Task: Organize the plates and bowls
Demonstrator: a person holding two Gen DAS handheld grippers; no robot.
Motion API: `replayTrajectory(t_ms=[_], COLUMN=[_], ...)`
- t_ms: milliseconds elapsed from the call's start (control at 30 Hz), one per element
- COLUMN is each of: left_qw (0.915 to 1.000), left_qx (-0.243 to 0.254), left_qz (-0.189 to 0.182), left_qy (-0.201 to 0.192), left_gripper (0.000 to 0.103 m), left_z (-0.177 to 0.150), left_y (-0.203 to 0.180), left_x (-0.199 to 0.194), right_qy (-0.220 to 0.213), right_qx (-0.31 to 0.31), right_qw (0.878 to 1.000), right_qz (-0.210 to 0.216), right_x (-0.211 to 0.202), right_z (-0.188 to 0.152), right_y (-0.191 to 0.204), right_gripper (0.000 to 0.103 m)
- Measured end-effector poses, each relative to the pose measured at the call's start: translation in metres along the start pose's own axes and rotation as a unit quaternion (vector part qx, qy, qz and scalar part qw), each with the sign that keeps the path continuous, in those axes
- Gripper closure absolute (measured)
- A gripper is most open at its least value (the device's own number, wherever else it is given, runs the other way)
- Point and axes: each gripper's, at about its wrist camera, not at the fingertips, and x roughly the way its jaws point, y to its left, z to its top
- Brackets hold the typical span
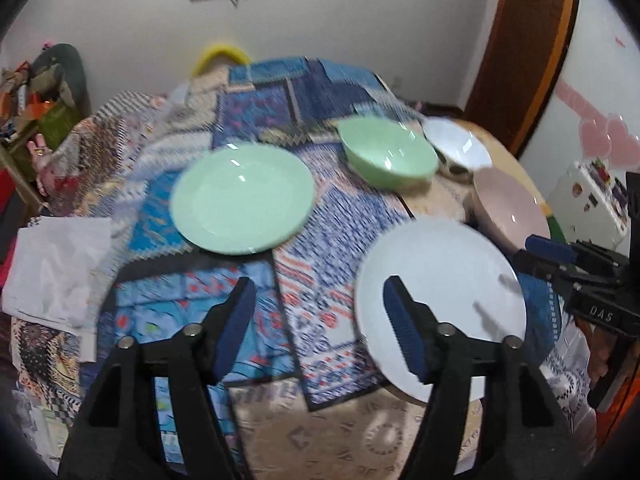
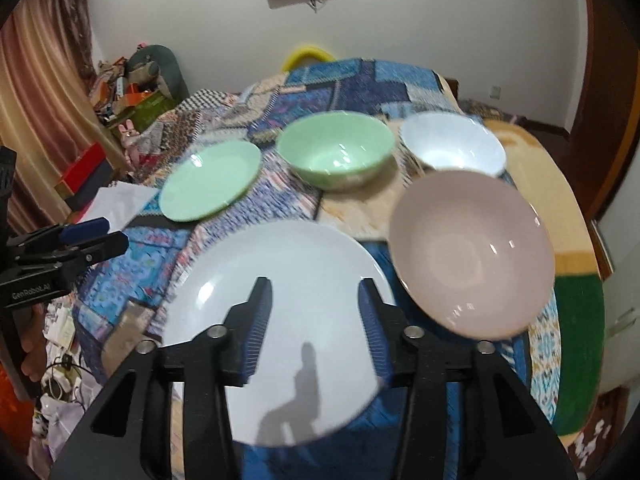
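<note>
Covering the whole surface, a patchwork quilt (image 2: 352,80) carries all the dishes, and every place here is given from the white plate (image 2: 280,320), the largest dish, which lies flat at the near edge. The pink bowl (image 2: 472,252) sits just right of the plate, its rim close to the plate's edge. The green plate (image 1: 242,200) lies beyond the white plate to the left, well apart from it. The green bowl (image 2: 336,148) stands straight behind the white plate, and the white bowl (image 2: 452,144) stands behind it to the right, beside the green bowl. A sheet of white paper (image 1: 56,272) lies far left of the plate. The right gripper (image 2: 316,328) hangs over the white plate's middle, jaws parted and empty, pads clear of the dish. The left gripper (image 1: 320,332) hangs off the plate's left edge, jaws spread wide and empty, its right finger (image 1: 404,324) in line with the rim and its left finger over the quilt.
</note>
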Motion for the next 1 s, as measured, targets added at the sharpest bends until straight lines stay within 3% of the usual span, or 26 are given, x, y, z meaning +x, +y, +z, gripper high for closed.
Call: replayTrajectory(t_ms=[167,367,600,900,933,1000], left_qw=[0.9991,0.9978,0.9954,0.9947,0.9949,0.9952], left_qx=[-0.011,-0.044,-0.07,-0.085,-0.085,-0.081], left_qz=[0.027,0.04,0.064,0.055,0.053,0.049], left_qy=[-0.032,-0.029,-0.011,0.015,0.017,0.025], left_gripper=[0.011,0.011,0.011,0.011,0.013,0.026], left_z=[0.015,0.03,0.04,0.046,0.046,0.048], left_y=[0.028,0.071,0.121,0.163,0.164,0.168], left_x=[-0.014,-0.005,0.028,0.096,0.102,0.116], right_qy=[-0.011,-0.022,-0.007,0.034,0.039,0.051], right_qx=[-0.012,-0.033,-0.032,-0.035,-0.036,-0.038], right_qw=[1.0,0.999,0.999,0.998,0.998,0.998], right_qz=[0.017,0.018,0.02,0.027,0.027,0.024], right_x=[0.006,0.024,0.062,0.113,0.119,0.13], right_z=[0.019,0.041,0.053,0.072,0.075,0.078], right_y=[0.023,0.05,0.067,0.076,0.076,0.075], right_gripper=[0.045,0.031,0.03,0.033,0.037,0.045])
